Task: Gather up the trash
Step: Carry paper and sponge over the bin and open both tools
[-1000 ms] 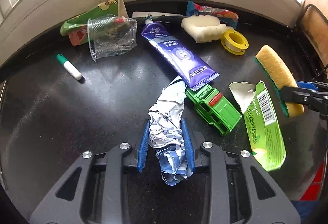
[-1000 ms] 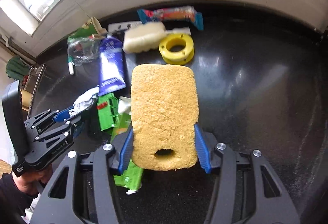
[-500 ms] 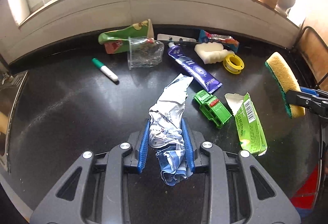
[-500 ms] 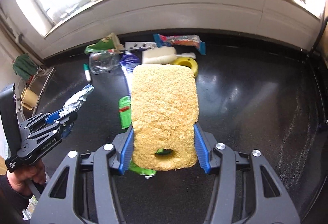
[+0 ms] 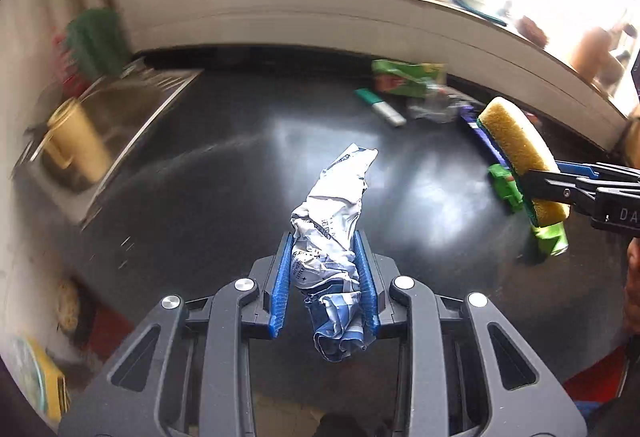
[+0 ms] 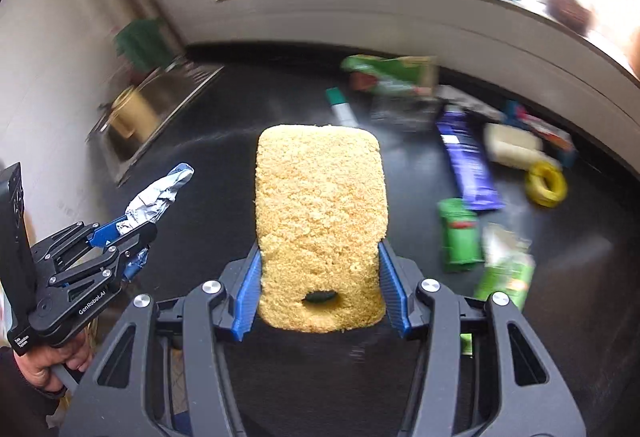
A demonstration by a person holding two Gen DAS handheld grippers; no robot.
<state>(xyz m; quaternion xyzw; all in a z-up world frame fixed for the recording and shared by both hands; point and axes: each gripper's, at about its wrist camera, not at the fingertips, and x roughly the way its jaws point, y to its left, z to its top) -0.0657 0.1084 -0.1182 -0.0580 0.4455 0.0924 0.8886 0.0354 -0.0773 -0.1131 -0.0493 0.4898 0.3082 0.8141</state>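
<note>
My left gripper [image 5: 324, 249] is shut on a crumpled white and blue wrapper [image 5: 332, 221], held above the black counter [image 5: 224, 189]. It also shows in the right wrist view [image 6: 132, 233] with the wrapper [image 6: 156, 195]. My right gripper [image 6: 320, 261] is shut on a yellow sponge [image 6: 320, 213] with a green underside, also held up. The sponge [image 5: 516, 153] and right gripper [image 5: 540, 181] show at the right of the left wrist view. More litter lies at the back right: a green carton [image 6: 504, 265], a green snack bag [image 6: 384, 77], a clear plastic cup [image 5: 436, 105].
A steel sink [image 5: 112, 121] with a yellow mug [image 5: 76, 141] lies at the left. On the counter are a green toy truck [image 6: 458, 233], a purple tube [image 6: 466, 157], a yellow tape ring [image 6: 546, 183], a white sponge [image 6: 514, 149] and a green-capped marker [image 6: 340, 109]. A tiled wall and window sill run behind.
Both grippers have lifted and swung left with their loads. The sink has come into view and the litter has shifted to the right. The frames now are motion-blurred.
</note>
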